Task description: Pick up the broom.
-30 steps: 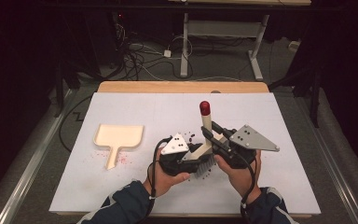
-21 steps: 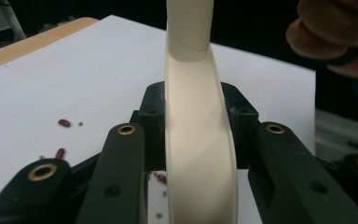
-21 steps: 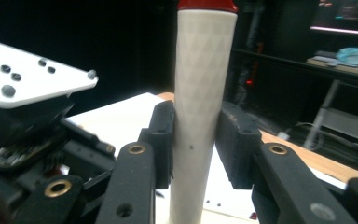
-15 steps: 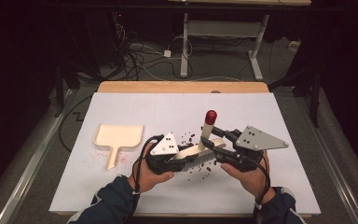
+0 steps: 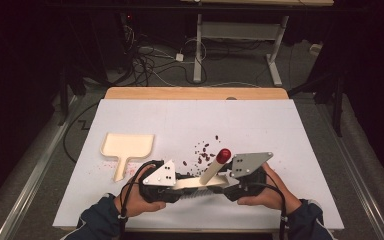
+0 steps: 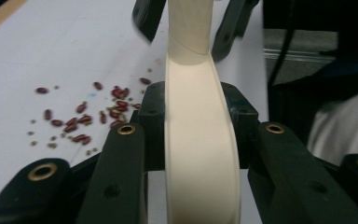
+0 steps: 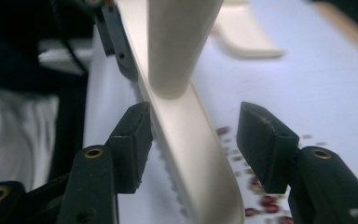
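A cream brush (image 5: 196, 184) with a red-tipped handle (image 5: 215, 167) lies bristles-down across the table's near side. My left gripper (image 5: 180, 183) is shut on the left end of the brush head (image 6: 200, 149). My right gripper (image 5: 228, 183) stands open around the other end: in the right gripper view the head (image 7: 191, 140) runs between the jaws, with a gap on the right side. Dark red beans (image 5: 205, 152) lie scattered just beyond the brush, and also appear as beans (image 6: 86, 121) in the left gripper view. A cream dustpan (image 5: 127, 147) rests flat at the left.
The white table top (image 5: 260, 125) has a wooden strip (image 5: 195, 93) along its far edge. Beyond it, cables and desk legs (image 5: 198, 45) stand on a dark floor. Faint reddish crumbs (image 5: 105, 162) lie beside the dustpan handle.
Both grippers and the brush have come toward the near edge, the hands spreading apart. The handle now leans lower to the right. The beans, earlier under the brush, lie uncovered beyond it.
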A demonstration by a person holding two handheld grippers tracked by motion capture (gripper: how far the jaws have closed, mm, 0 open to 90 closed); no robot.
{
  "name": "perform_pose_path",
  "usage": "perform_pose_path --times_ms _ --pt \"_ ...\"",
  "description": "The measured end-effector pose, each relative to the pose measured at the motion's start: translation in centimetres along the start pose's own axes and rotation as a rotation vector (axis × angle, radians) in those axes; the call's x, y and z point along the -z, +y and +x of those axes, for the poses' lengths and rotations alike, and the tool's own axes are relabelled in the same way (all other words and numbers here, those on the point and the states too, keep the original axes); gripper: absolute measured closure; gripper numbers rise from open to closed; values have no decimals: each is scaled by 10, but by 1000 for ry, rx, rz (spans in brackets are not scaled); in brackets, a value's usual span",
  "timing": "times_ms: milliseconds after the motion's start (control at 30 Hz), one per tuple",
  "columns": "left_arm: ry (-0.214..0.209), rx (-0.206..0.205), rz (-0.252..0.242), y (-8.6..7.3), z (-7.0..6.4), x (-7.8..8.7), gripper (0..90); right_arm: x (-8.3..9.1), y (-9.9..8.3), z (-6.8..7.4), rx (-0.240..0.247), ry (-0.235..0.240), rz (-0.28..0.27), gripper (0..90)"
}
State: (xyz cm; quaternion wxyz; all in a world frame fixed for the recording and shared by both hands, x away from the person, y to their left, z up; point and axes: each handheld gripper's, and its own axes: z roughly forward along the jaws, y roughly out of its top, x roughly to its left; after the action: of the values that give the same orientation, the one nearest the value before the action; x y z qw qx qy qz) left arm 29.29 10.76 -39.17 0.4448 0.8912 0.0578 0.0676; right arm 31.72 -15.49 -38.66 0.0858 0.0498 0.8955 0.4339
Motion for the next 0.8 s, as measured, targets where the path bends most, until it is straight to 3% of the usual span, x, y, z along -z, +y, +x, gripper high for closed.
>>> perform_pose_path --times_ms 133,233,300,367,400,500,667,700,733,767,800 --pt "-25 -2 -4 0 -2 -3 656 -18 -4 5 5 100 25 556" --pt "-47 12 -14 -2 1 -5 655 -22 -7 4 -13 133 22 597" --pt "-49 15 -19 -3 2 -5 649 -24 -9 3 24 128 6 613" --pt "-49 14 -25 -4 3 -6 617 -23 -10 4 7 141 13 647" --pt "-27 34 -33 -4 5 -6 589 -23 -10 5 16 132 16 658" --pt "-10 39 -41 -4 5 -4 557 -22 -9 4 18 107 18 662" --pt "100 70 -69 -5 8 8 424 -17 -11 -2 2 43 12 669" --pt "191 89 -85 -9 11 15 383 -14 -12 -3 -23 23 14 669" --pt "248 78 -78 -13 12 18 323 -12 -12 -6 -14 8 2 669" --pt "306 65 -62 -17 13 22 319 -8 -13 -7 -37 -8 -1 669" --pt "306 65 -62 -17 13 22 313 -8 -13 -7 -37 -8 -1 669"
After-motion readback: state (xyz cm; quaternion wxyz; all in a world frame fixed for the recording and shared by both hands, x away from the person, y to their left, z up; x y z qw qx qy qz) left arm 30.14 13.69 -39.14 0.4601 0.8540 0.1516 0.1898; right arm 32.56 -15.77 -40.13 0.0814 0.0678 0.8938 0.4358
